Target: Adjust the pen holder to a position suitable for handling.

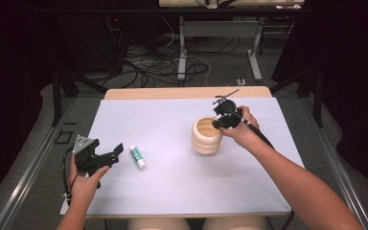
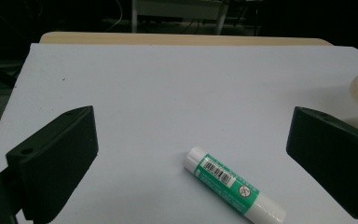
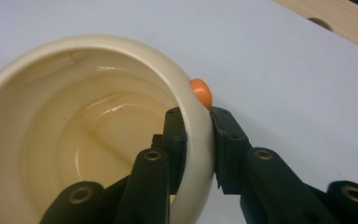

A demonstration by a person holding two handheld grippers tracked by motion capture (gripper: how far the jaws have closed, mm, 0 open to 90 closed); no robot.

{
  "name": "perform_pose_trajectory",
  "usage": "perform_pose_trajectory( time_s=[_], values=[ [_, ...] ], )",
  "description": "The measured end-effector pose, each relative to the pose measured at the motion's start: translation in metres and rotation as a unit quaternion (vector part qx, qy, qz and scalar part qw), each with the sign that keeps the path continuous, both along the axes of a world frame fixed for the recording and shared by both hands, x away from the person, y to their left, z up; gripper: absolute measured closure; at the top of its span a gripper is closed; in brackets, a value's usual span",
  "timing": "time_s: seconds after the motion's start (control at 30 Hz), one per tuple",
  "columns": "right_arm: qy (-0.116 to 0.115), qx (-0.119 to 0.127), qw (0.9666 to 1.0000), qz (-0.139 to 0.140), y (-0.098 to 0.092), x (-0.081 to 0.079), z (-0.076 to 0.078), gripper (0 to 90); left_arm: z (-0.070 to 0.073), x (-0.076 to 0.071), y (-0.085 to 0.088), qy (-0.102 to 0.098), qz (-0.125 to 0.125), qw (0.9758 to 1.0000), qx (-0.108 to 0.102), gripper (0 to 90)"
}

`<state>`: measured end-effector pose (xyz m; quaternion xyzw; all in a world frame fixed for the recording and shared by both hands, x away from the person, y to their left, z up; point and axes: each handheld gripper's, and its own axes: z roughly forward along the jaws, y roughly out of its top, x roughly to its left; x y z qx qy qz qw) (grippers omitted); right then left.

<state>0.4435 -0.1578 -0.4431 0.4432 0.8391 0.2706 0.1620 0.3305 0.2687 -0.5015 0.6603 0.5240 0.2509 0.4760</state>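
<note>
While the rim of the cream ribbed cup is pinched by the right claw, one jaw inside the wall and one outside, the glue stick is left lying flat on the white tabletop, well apart from the cup and just beside the left claw. The left claw is held wide open with nothing between its jaws. In the left gripper view the glue stick is seen ahead of the open jaws and between them, its long axis running slantwise across the gap. A small orange ball is seen touching the cup's outer wall by the right claw's tips. The left hand is judged the nearer one for the stick.
</note>
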Motion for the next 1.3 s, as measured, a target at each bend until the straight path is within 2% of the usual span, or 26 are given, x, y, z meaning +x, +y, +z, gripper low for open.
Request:
perform_pose_trajectory(
  time_s=[0.07,0.13,0.23,0.3,0.33,0.47,0.53,0.57,0.63,0.67,0.7,0.77,0.8,0.83,0.87,0.9,1.0,1.03,1.07,1.1,1.3],
  values=[
    [-0.004,0.007,1.0000,0.005,0.003,-0.003,-0.002,77.4,0.000,0.000,0.000,0.000,0.000,1.0000,0.000,2.0],
    [0.009,0.005,0.9997,0.022,0.012,-0.011,-0.003,77.4,0.000,0.000,-0.001,0.001,0.000,1.0000,0.000,2.0],
    [0.015,0.004,0.9993,0.033,0.017,-0.016,-0.006,77.4,0.000,0.000,-0.001,0.001,-0.001,1.0000,0.000,2.0],
    [0.015,-0.001,0.9990,0.042,0.024,-0.020,-0.010,77.4,0.000,0.000,-0.001,0.000,-0.001,1.0000,0.001,2.0],
    [0.025,-0.005,0.9982,0.053,0.029,-0.025,-0.012,77.3,0.000,0.000,-0.001,0.000,-0.001,1.0000,0.002,2.0],
    [0.039,-0.014,0.9968,0.068,0.035,-0.031,-0.018,77.4,0.000,-0.001,-0.001,0.001,-0.001,1.0000,0.002,2.0],
    [0.031,-0.007,0.9969,0.072,0.038,-0.033,-0.022,77.2,0.000,0.000,-0.001,0.001,-0.001,1.0000,0.001,2.0],
    [0.038,-0.009,0.9965,0.074,0.039,-0.035,-0.022,77.2,0.000,0.000,-0.001,0.000,0.000,1.0000,0.000,2.0],
    [0.039,0.002,0.9965,0.074,0.040,-0.036,-0.025,77.3,0.000,0.000,-0.001,0.000,-0.001,1.0000,0.000,2.0],
    [0.044,-0.006,0.9961,0.077,0.040,-0.037,-0.025,77.3,0.000,0.000,-0.001,0.000,-0.001,1.0000,0.000,2.0],
    [0.039,0.004,0.9962,0.078,0.041,-0.037,-0.027,77.2,0.000,0.000,-0.001,0.001,0.000,1.0000,0.001,2.0],
    [0.036,0.008,0.9963,0.078,0.042,-0.038,-0.029,77.2,0.000,0.000,-0.001,0.001,0.000,1.0000,0.001,2.0],
    [0.022,0.026,0.9968,0.073,0.044,-0.040,-0.033,77.2,0.000,-0.001,-0.001,0.000,0.000,1.0000,0.001,2.0],
    [0.054,-0.010,0.9951,0.083,0.043,-0.040,-0.027,77.2,0.000,-0.001,-0.001,0.000,0.000,1.0000,0.001,2.0],
    [0.043,-0.002,0.9954,0.086,0.043,-0.040,-0.029,77.2,0.000,-0.001,-0.002,0.000,-0.001,1.0000,0.001,2.0],
    [0.054,-0.012,0.9945,0.089,0.044,-0.041,-0.028,77.2,0.000,-0.001,-0.002,0.000,-0.001,1.0000,0.001,2.0],
    [0.057,-0.019,0.9935,0.096,0.045,-0.042,-0.033,76.9,0.000,-0.001,-0.001,0.000,0.000,1.0000,0.001,2.0],
    [0.062,-0.020,0.9939,0.090,0.046,-0.044,-0.035,76.9,0.000,-0.001,-0.001,0.000,0.000,1.0000,0.001,2.0],
    [0.058,-0.017,0.9939,0.093,0.046,-0.044,-0.036,76.8,0.000,-0.001,-0.001,0.000,0.000,1.0000,0.001,2.0],
    [0.062,-0.014,0.9943,0.086,0.045,-0.044,-0.036,76.8,0.000,-0.001,-0.001,0.001,-0.001,1.0000,0.001,2.0],
    [0.067,-0.005,0.9934,0.093,0.042,-0.043,-0.037,75.3,0.000,0.000,-0.002,0.001,-0.002,1.0000,0.003,2.1]
  ],
)
